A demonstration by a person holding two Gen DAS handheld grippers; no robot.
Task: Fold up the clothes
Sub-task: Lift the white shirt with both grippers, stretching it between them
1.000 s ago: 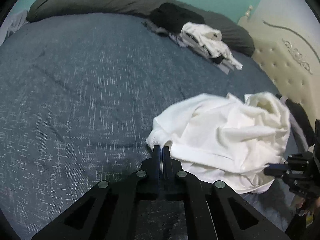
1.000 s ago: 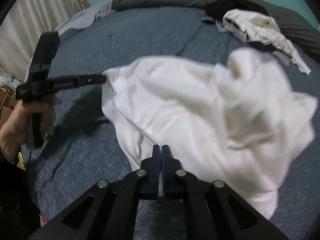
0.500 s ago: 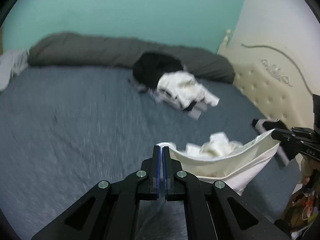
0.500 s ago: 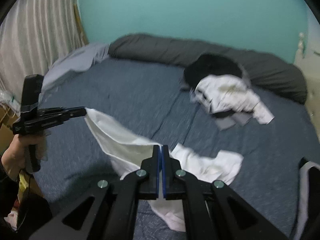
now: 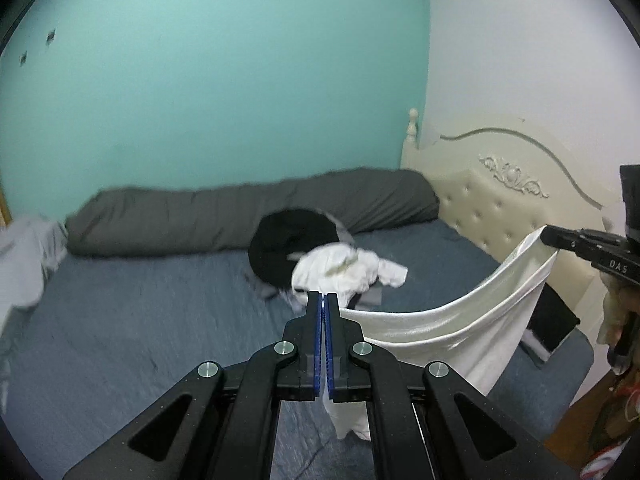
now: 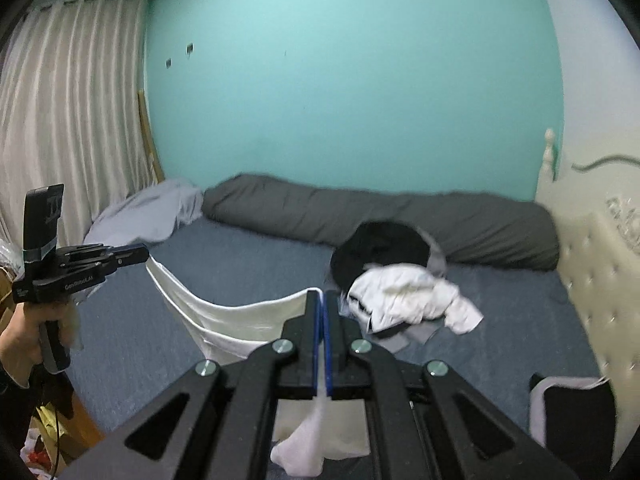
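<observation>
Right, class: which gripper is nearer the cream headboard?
Right. The right gripper pinches one end of the white garment close in front of the headboard; the left gripper pinches the other end, farther out over the bed.

White garment (image 5: 460, 320) soft cloth (slight sheen); bedspread (image 5: 140, 320) matt woven; headboard (image 5: 500, 216) tufted.

Open blue bedspread (image 5: 132, 320) lies free to the left of the hanging white garment (image 5: 452, 320). Obstacles: a clothes heap (image 5: 320, 264) mid-bed, a grey bolster (image 5: 240, 212) along the far wall, the headboard (image 5: 500, 208) on the right, and a dark item (image 6: 572, 408) at the near right edge.
</observation>
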